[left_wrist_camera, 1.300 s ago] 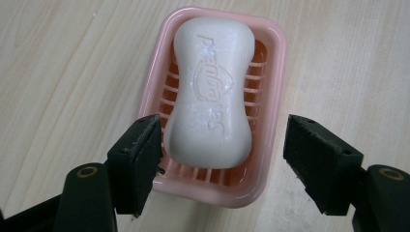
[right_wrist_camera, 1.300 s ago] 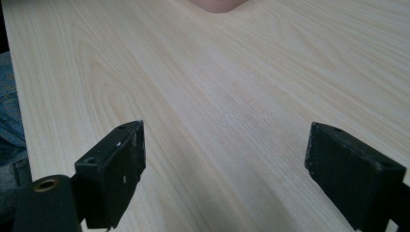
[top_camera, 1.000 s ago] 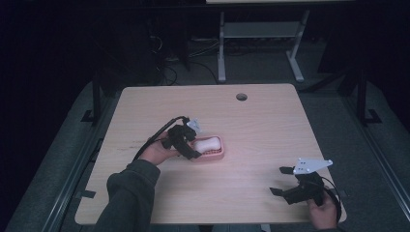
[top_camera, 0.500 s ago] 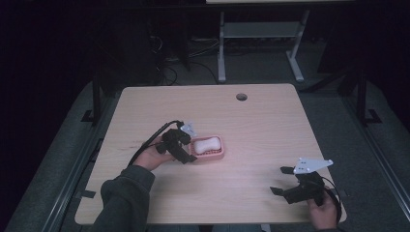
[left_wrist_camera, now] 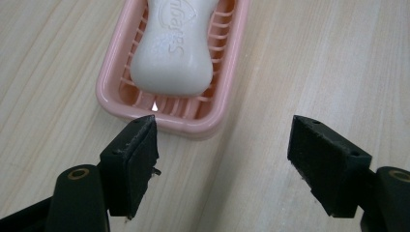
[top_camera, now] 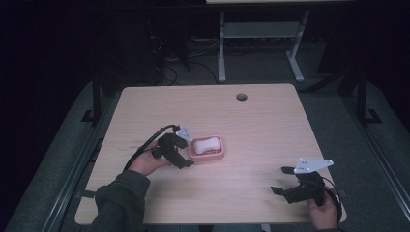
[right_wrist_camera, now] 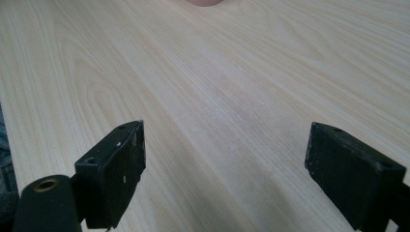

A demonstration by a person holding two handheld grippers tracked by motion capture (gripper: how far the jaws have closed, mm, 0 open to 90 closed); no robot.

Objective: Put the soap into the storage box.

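The soap lies in the pink dish, the left gripper has just been opening with nothing between its jaws, and the right gripper waits, jaws apart.

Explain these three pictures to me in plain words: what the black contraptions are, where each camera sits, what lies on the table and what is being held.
No robot here: a person holds a hand-worked black two-jaw left gripper and right gripper. The high view looks down from above the person's side. The other two cameras ride on the grippers, looking along their jaws. On the pale wooden table lies a pink slatted plastic soap dish with a white soap bar in it. The left gripper's jaws have just been opening, with nothing between them; they sit just short of the dish. The right gripper's jaws stand open over bare wood. Nothing is held.
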